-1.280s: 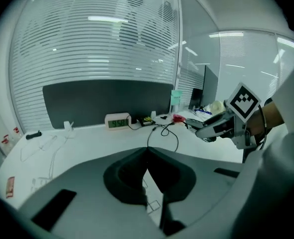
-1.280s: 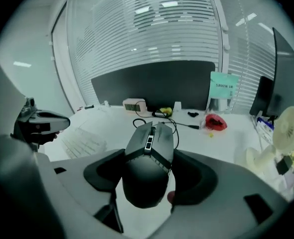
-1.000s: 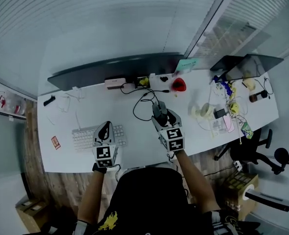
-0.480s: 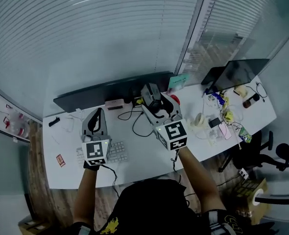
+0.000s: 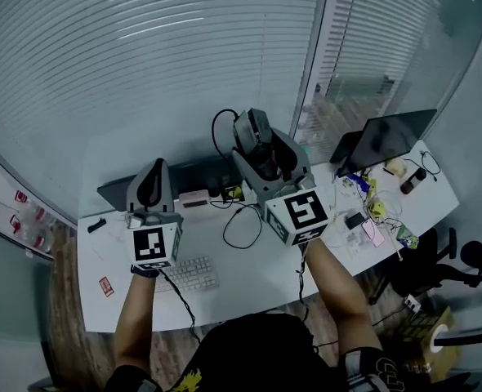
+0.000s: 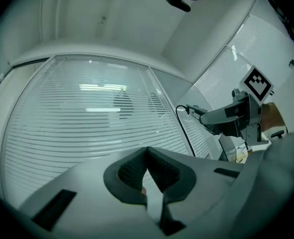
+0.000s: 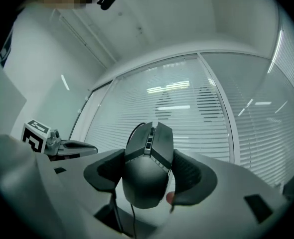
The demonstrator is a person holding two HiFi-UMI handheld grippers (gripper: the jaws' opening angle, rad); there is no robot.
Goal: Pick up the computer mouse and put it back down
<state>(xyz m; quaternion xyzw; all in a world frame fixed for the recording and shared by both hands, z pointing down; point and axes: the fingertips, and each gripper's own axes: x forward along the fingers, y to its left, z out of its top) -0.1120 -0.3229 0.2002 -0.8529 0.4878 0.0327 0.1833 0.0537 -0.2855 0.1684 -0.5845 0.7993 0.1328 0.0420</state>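
The dark grey computer mouse (image 7: 147, 168) sits between the pads of my right gripper (image 7: 149, 176), which is shut on its sides. In the head view the mouse (image 5: 253, 133) is held high above the white desk (image 5: 249, 272), and its black cable (image 5: 239, 223) hangs down to the desk in a loop. My left gripper (image 6: 148, 171) is shut with nothing in it, raised beside the right one at the left (image 5: 151, 178). Both grippers point roughly level towards the window blinds. The left gripper view catches the right gripper (image 6: 226, 118) and the cable (image 6: 185, 131) from the side.
On the desk lie a white keyboard (image 5: 194, 273), a dark monitor (image 5: 180, 180) at the back edge and a laptop (image 5: 384, 141) with small clutter at the right end. An office chair (image 5: 470, 261) stands at the right. Window blinds (image 5: 143, 55) fill the space ahead.
Both grippers have risen far above the desk and tipped from pointing down to about level. The mouse went up with the right gripper, trailing its cable.
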